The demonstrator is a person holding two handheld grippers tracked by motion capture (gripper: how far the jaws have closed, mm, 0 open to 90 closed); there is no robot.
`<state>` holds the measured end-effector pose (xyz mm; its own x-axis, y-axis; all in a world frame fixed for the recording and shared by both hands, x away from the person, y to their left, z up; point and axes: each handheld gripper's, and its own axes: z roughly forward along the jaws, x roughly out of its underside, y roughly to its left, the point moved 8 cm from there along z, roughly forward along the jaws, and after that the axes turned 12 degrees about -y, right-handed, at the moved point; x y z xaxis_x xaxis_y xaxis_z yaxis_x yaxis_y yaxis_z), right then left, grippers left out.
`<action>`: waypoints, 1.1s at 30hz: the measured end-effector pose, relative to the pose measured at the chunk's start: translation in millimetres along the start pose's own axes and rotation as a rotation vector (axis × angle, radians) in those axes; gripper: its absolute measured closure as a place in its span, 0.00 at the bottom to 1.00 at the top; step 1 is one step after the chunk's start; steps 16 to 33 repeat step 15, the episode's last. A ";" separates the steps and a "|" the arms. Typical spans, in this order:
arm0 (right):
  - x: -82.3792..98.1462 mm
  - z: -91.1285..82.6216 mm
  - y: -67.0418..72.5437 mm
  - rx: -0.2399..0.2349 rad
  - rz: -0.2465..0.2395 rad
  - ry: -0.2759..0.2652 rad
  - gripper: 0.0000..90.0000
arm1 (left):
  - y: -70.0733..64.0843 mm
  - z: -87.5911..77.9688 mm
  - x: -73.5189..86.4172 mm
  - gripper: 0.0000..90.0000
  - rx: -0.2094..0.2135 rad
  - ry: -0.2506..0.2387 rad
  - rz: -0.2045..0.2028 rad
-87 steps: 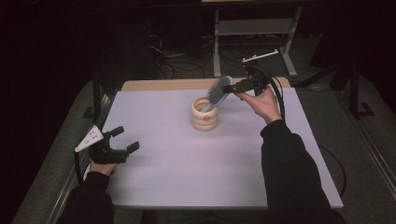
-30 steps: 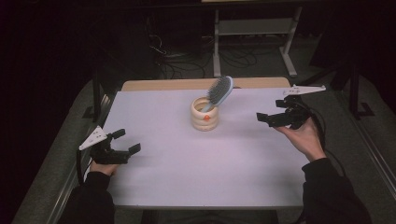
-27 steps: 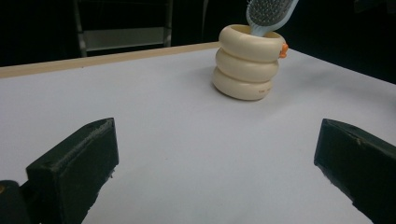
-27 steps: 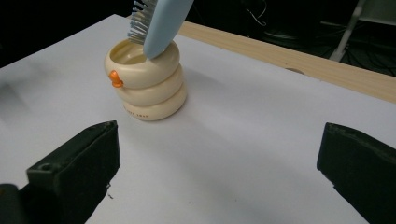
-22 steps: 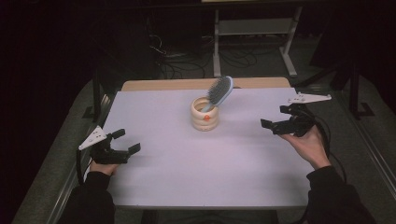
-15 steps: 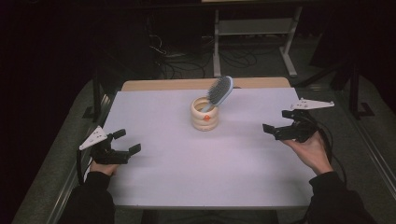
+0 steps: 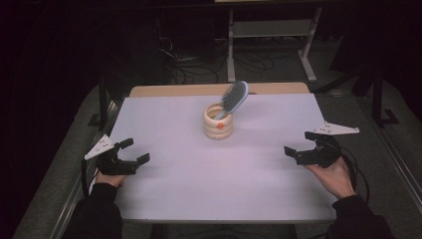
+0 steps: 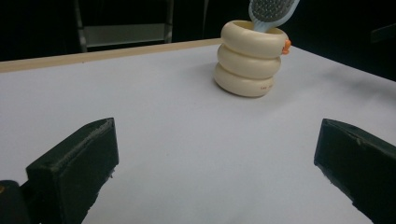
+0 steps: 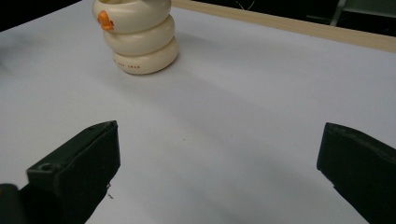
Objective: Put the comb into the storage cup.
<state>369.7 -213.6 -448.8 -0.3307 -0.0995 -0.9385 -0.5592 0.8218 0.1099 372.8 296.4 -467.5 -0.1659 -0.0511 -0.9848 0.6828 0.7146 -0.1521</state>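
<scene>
Hairbrush stood in the cream holder, well ahead of both the left gripper and right gripper, each spread wide and empty over the bench.

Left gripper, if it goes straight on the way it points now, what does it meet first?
Bare table first. The left gripper aims just left of the cup holding the brush, so it probably passes beside it, though depth is unclear.
</scene>
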 end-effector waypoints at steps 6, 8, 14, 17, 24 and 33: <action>15.2 -3.4 -2.7 0.028 -0.028 0.014 0.00 | 0.0 -0.6 -0.3 0.00 0.001 0.000 -0.001; 20.9 -4.3 -2.8 0.028 -0.030 0.018 0.00 | -0.1 -0.5 -0.4 0.00 0.001 -0.001 -0.001; 30.1 -7.5 1.4 0.031 -0.045 0.020 0.00 | 0.0 -0.8 -2.9 0.00 0.007 -0.017 -0.003; 30.2 -7.7 1.4 0.031 -0.044 0.015 0.00 | 0.0 -0.8 -2.9 0.00 0.007 -0.017 -0.003; 30.2 -7.7 1.4 0.031 -0.044 0.015 0.00 | 0.0 -0.8 -2.9 0.00 0.007 -0.017 -0.003; 30.2 -7.7 1.4 0.031 -0.044 0.015 0.00 | 0.0 -0.8 -2.9 0.00 0.007 -0.017 -0.003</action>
